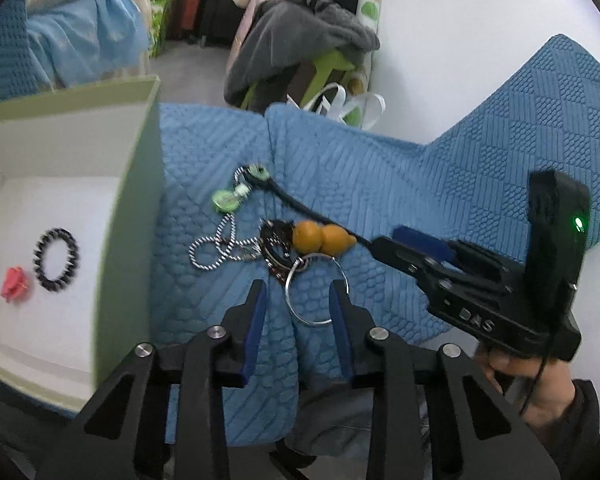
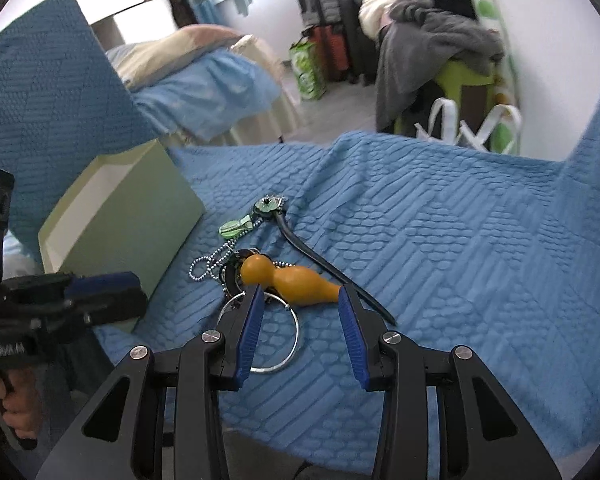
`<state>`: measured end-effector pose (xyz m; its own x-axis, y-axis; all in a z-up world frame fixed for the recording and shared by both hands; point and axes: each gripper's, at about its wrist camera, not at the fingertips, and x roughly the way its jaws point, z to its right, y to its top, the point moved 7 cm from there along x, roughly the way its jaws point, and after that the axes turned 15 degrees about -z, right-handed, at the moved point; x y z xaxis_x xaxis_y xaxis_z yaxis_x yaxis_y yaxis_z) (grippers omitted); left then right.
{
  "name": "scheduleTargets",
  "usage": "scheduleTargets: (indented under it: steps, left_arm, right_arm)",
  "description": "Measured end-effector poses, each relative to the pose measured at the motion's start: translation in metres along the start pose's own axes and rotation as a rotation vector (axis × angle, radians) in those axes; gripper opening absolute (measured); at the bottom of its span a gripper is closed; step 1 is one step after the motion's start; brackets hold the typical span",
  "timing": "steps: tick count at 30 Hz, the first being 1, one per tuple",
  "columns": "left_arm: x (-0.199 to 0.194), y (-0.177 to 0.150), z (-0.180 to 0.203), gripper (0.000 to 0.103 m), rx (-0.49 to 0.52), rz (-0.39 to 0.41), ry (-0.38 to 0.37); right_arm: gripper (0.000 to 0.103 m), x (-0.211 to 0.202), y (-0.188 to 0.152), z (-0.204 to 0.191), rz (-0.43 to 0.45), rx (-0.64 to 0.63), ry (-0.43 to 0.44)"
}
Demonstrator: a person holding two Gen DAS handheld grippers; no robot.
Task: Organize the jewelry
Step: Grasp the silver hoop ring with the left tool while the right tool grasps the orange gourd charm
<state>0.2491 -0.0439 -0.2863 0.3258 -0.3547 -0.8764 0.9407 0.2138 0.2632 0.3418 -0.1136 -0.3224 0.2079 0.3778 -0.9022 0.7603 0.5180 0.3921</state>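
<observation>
A jewelry pile lies on the blue quilt: an orange gourd charm (image 1: 324, 238) (image 2: 288, 276), a silver ring (image 1: 315, 323) (image 2: 297, 332), green pendants (image 1: 225, 200) (image 2: 232, 227), a black-and-white beaded chain (image 1: 212, 246) (image 2: 204, 264) and a black cord (image 1: 296, 204) (image 2: 320, 260). My left gripper (image 1: 298, 292) (image 2: 132, 292) is open, its fingers standing either side of the ring without pressing it. My right gripper (image 2: 300, 296) (image 1: 388, 238) is open just short of the gourd's narrow end, holding nothing.
A pale green box (image 1: 136, 184) (image 2: 140, 216) stands open left of the pile. It holds a black bead bracelet (image 1: 56, 260) and a pink piece (image 1: 16, 284). Beyond the quilt's far edge are clothes heaps, suitcases and a green stool.
</observation>
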Motion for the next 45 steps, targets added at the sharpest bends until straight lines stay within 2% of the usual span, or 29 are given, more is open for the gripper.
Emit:
scheduleTargets:
  steps: [11, 16, 26, 32, 37, 38, 39, 40, 45]
  left_arm:
    - [0.038, 0.002, -0.003, 0.032, -0.010, -0.075, 0.013]
    - [0.049, 0.004, -0.011, 0.032, -0.036, -0.095, 0.017]
    - [0.061, 0.004, -0.012, 0.032, -0.036, -0.106, 0.026]
    - [0.065, 0.006, -0.013, 0.024, -0.026, -0.093, 0.048]
    - [0.068, 0.010, -0.011, 0.024, -0.005, -0.068, 0.062]
    - [0.067, 0.011, -0.010, 0.021, 0.002, -0.066, 0.069]
    - [0.068, 0.012, -0.009, 0.010, 0.010, -0.068, 0.082]
    - [0.070, 0.012, -0.009, 0.006, 0.020, -0.070, 0.098]
    - [0.063, 0.013, -0.002, 0.003, 0.043, -0.065, 0.099]
  right_arm:
    - [0.036, 0.042, 0.019, 0.002, -0.097, -0.153, -0.016]
    - [0.036, 0.051, 0.021, -0.005, -0.115, -0.219, 0.009]
    - [0.039, 0.059, 0.016, -0.009, -0.141, -0.253, 0.009]
    - [0.039, 0.059, 0.016, -0.007, -0.147, -0.255, 0.009]
    - [0.038, 0.058, 0.015, -0.008, -0.152, -0.241, 0.015]
    - [0.038, 0.058, 0.015, -0.008, -0.152, -0.237, 0.016]
    - [0.038, 0.058, 0.015, -0.008, -0.151, -0.235, 0.015]
    - [0.038, 0.057, 0.014, -0.008, -0.150, -0.233, 0.014]
    - [0.038, 0.057, 0.013, -0.008, -0.149, -0.227, 0.016]
